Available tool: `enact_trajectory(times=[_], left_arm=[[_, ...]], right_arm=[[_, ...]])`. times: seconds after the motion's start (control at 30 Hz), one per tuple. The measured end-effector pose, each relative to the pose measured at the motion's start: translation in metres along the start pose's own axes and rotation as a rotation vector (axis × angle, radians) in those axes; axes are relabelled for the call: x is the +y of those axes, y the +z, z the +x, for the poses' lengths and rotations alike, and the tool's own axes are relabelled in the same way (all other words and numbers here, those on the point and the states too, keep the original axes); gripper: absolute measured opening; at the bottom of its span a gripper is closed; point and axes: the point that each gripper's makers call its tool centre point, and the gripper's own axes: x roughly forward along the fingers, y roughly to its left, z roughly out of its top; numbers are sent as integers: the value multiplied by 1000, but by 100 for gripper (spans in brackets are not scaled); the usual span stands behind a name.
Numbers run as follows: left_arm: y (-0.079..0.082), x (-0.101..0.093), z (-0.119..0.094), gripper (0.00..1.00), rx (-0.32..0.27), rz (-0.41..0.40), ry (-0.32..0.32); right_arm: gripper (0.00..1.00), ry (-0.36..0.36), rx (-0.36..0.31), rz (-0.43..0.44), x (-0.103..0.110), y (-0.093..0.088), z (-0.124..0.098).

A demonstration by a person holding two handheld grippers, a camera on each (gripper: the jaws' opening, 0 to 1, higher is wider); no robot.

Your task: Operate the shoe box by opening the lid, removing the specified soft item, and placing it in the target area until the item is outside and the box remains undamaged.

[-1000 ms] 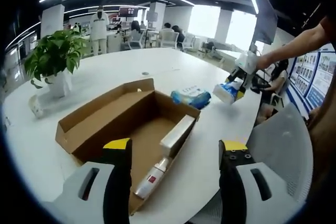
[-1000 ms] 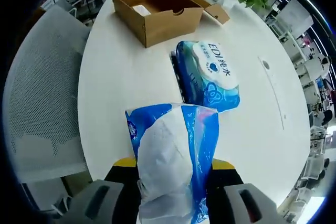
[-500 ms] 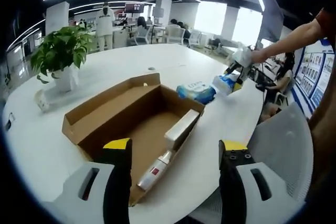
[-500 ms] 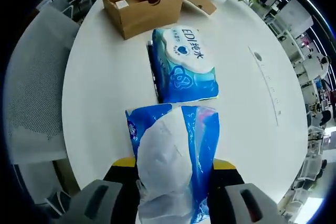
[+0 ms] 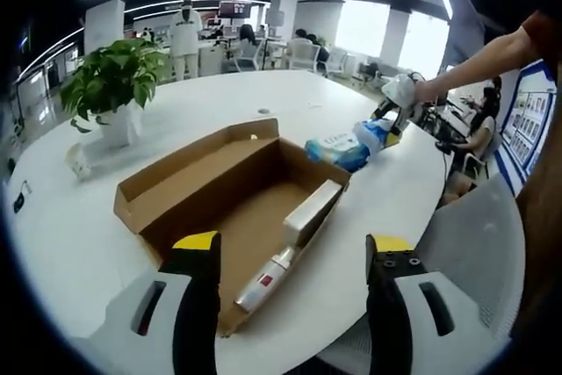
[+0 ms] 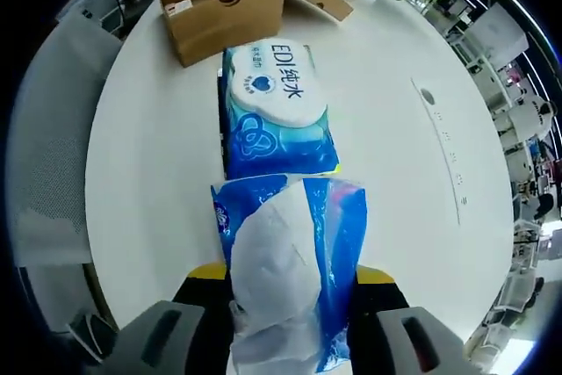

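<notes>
The open cardboard shoe box [image 5: 230, 208] lies on the white table, lid folded back, with a white carton [image 5: 310, 212] and a white tube [image 5: 263, 282] inside. My left gripper [image 5: 292, 256] hovers open above the box's near end. My right gripper [image 6: 291, 283] is shut on a blue and white soft tissue pack [image 6: 290, 270], held just above the table. A teal wet-wipes pack [image 6: 274, 111] lies flat right ahead of it. In the left gripper view the right gripper [image 5: 384, 122] holds its tissue pack [image 5: 371, 135] beside the wipes pack [image 5: 338, 151]. The shoe box [image 6: 230, 4] stands beyond.
A potted plant [image 5: 110, 85] and a small white object [image 5: 77, 162] sit at the table's far left. A grey mesh chair [image 5: 470, 243] stands at the table's near edge, also seen as a chair [image 6: 48, 155] in the right gripper view. People and desks fill the background.
My right gripper has carried the tissue pack closer to the wipes pack, which now lies directly ahead. The left gripper has stayed open over the box.
</notes>
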Motion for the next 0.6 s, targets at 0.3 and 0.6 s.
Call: enact_trajectory(times=[0.3, 0.6], left_arm=[[-5, 2, 2, 67, 19, -1, 7], [-4, -2, 7, 67, 27, 4, -1]], right_arm=[[41, 11, 11, -25, -5, -3, 10], [41, 18, 0, -25, -8, -1, 13]])
